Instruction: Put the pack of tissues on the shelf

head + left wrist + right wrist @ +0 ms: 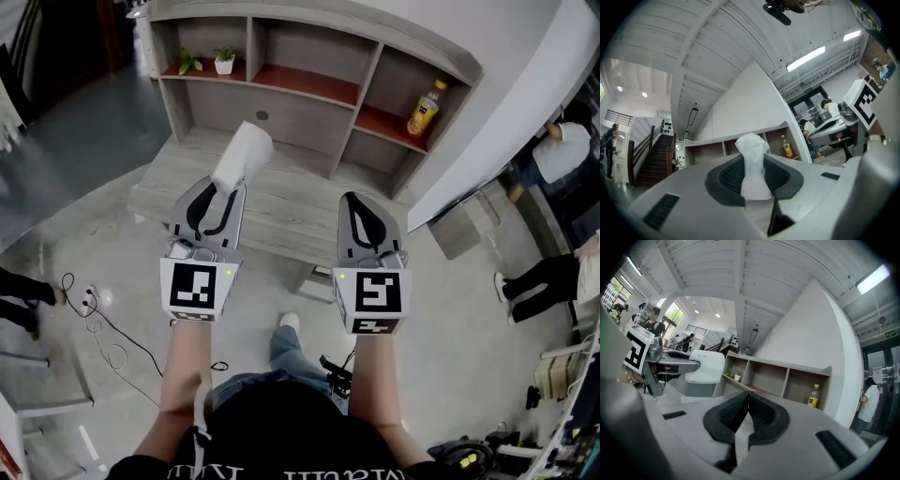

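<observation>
Polished grey concrete floor (75, 234) is spreading under everything, with thin black cables (103, 323) looping across it at the left. Nearest, two bare forearms are reaching forward, each hand carrying a grey plastic gripper with a white cube of black square markers at its back.

The left gripper (221, 192) is clamping its ribbed black rubber pads on the lower end of the pack (242, 155), with the jaws standing only a little apart around it. The pack, a soft white oblong in crinkly plastic wrap, is sticking up and forward out of the jaws and tilting slightly to the right. It is being held in the air in front of the shelf (300, 117), not touching it. The right gripper (364, 208) is holding nothing, and its pads are pressing together with no gap between them.

Beyond both, a low table (291, 202) of pale grey wood grain is lying as a long rectangle just before the shelf. The shelf is showing a grey wood-grain frame with reddish-brown boards, divided into open boxy compartments. Two small green plants (224, 60), one in a white pot, are sitting in the left compartment, and a yellow bottle (425, 109) is standing in the right one. To the shelf's right, a smooth white wall (506, 103) is slanting away.
</observation>
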A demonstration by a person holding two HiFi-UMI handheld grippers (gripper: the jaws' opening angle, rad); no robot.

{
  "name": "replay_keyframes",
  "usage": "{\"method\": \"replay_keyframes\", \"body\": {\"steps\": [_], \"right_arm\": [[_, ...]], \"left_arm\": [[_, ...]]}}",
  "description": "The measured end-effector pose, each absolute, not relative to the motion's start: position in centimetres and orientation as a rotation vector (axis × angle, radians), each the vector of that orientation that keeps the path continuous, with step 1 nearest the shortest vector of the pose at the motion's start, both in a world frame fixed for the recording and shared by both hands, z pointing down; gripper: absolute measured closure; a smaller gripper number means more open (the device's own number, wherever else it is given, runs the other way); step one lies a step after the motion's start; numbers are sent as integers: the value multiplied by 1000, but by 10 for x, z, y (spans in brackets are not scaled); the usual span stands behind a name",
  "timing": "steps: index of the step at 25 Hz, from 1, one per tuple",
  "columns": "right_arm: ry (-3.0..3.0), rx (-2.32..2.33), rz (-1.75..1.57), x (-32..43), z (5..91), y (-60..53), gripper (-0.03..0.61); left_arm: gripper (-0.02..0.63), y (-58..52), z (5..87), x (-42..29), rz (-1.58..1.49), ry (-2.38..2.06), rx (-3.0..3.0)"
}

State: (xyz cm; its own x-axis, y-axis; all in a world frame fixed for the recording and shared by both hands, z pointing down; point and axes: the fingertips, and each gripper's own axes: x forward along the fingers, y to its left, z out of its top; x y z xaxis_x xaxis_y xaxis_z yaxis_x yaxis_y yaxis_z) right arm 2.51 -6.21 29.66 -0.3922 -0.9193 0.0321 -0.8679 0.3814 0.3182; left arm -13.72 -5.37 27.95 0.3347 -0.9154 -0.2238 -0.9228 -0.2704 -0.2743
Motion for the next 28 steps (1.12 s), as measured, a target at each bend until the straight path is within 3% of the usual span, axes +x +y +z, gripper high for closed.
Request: {"method": "replay_keyframes", "body": {"steps": [28], "right_arm": [[-2497, 1502, -316, 76, 304, -324, 561]], "left_arm": [[511, -313, 284, -80, 1, 1710, -2249]]}}
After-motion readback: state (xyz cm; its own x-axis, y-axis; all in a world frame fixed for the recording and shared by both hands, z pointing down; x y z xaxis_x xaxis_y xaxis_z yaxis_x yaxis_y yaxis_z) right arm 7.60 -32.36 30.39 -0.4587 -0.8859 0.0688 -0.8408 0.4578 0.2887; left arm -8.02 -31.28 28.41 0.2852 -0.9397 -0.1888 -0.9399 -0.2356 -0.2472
